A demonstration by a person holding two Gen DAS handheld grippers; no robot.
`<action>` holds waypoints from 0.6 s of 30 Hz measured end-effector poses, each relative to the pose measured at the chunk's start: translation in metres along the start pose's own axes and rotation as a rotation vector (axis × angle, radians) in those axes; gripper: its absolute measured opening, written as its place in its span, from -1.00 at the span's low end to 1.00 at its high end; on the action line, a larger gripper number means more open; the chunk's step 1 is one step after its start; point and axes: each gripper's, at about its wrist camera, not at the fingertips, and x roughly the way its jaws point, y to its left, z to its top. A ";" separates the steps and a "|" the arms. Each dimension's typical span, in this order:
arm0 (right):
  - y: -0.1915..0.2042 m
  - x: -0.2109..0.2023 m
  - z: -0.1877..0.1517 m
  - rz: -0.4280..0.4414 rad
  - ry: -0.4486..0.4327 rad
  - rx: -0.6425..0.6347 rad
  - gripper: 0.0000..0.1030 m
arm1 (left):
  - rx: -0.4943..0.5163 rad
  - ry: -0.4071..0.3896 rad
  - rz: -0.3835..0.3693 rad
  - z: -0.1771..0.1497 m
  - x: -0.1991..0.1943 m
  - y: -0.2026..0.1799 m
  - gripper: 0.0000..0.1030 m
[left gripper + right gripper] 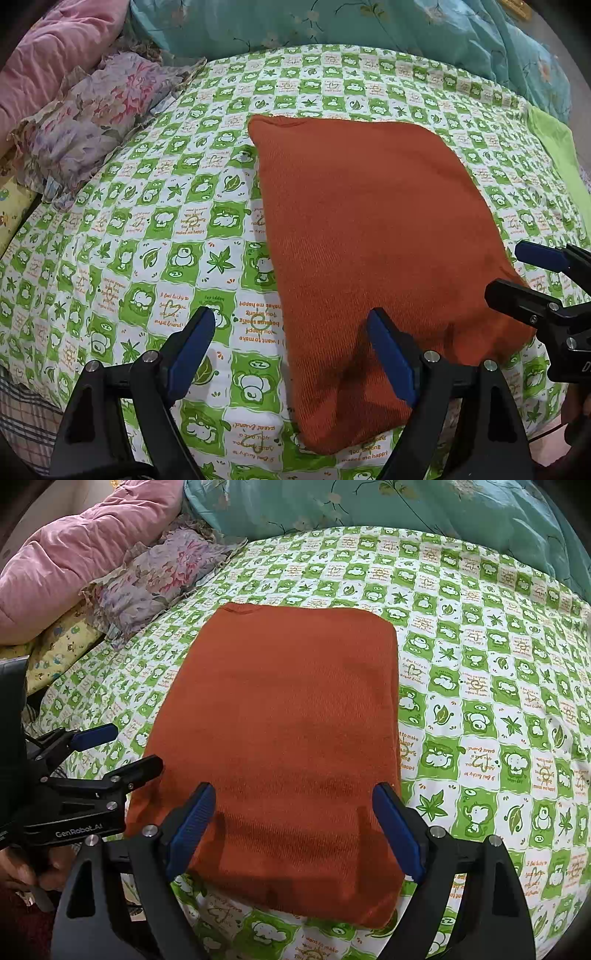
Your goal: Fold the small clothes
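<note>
A rust-orange knit garment (369, 236) lies folded into a flat rectangle on the green-and-white checked bed sheet (147, 229). My left gripper (290, 317) hovers open over the garment's near left edge, with one finger above the sheet, the other above the cloth, and nothing between them. In the right wrist view the same garment (288, 716) fills the middle. My right gripper (295, 794) stands open just above its near end, holding nothing. Each gripper shows in the other's view: the right gripper (517, 275) at the garment's right corner, the left gripper (125, 747) at its left side.
A pink quilt (74, 561), a floral pillow (159, 576) and a yellow printed pillow (59, 650) are piled at the far left. A teal flowered duvet (369, 26) runs along the back. A plain green cloth (557, 155) lies at the right. A hand (22, 867) grips the left tool.
</note>
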 end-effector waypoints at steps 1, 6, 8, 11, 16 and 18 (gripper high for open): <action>0.000 0.000 0.000 -0.001 0.000 0.000 0.69 | 0.000 0.001 -0.001 0.000 0.000 0.000 0.65; -0.001 0.000 0.000 0.000 0.001 -0.001 0.69 | -0.002 0.002 -0.002 0.000 0.000 0.000 0.66; -0.001 0.001 0.000 0.000 0.002 0.001 0.69 | -0.002 0.002 -0.003 0.000 0.001 0.000 0.66; -0.001 0.001 0.000 -0.001 0.001 0.002 0.69 | -0.001 0.002 -0.003 0.000 0.001 0.000 0.66; -0.002 0.002 0.000 0.002 0.002 0.005 0.69 | 0.000 0.001 -0.003 0.000 0.000 0.000 0.66; -0.002 0.002 0.000 0.001 0.002 0.004 0.69 | 0.001 0.002 -0.003 0.000 0.002 -0.001 0.66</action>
